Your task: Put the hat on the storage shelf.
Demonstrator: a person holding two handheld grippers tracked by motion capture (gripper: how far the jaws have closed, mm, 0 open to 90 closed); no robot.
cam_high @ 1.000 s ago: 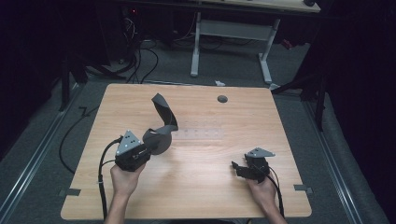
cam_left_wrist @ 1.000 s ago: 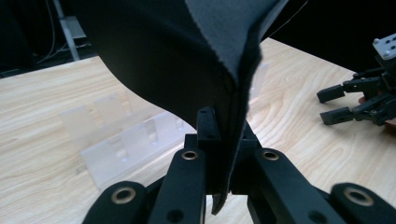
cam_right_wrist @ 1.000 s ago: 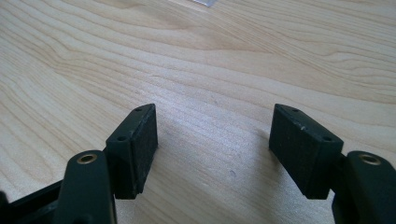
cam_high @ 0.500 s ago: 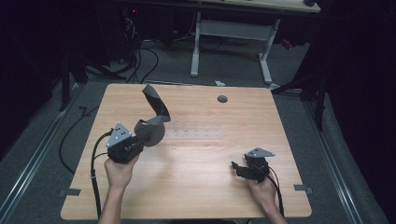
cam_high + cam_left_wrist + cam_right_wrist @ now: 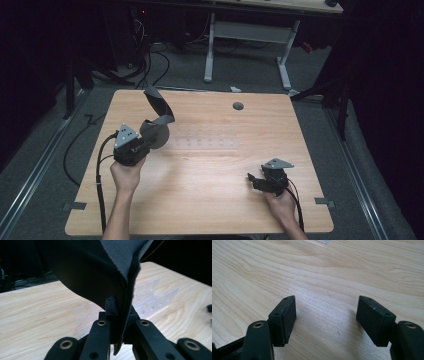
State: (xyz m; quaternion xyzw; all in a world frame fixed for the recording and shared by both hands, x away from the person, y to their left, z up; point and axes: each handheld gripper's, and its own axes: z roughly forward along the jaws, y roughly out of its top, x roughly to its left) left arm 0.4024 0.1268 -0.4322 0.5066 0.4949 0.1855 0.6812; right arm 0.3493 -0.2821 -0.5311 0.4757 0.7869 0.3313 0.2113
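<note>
While the dark grey cloth (image 5: 159, 120) hangs lifted off the wooden table (image 5: 210, 200) at about ten o'clock, the pick-up looks done and any laying out or folding remains. The left gripper (image 5: 145, 142) pinches the cloth's edge between pressed-together jaws. At four o'clock, the right gripper (image 5: 254, 180) rests on the wood, jaws spread and empty, well apart from the cloth.
</note>
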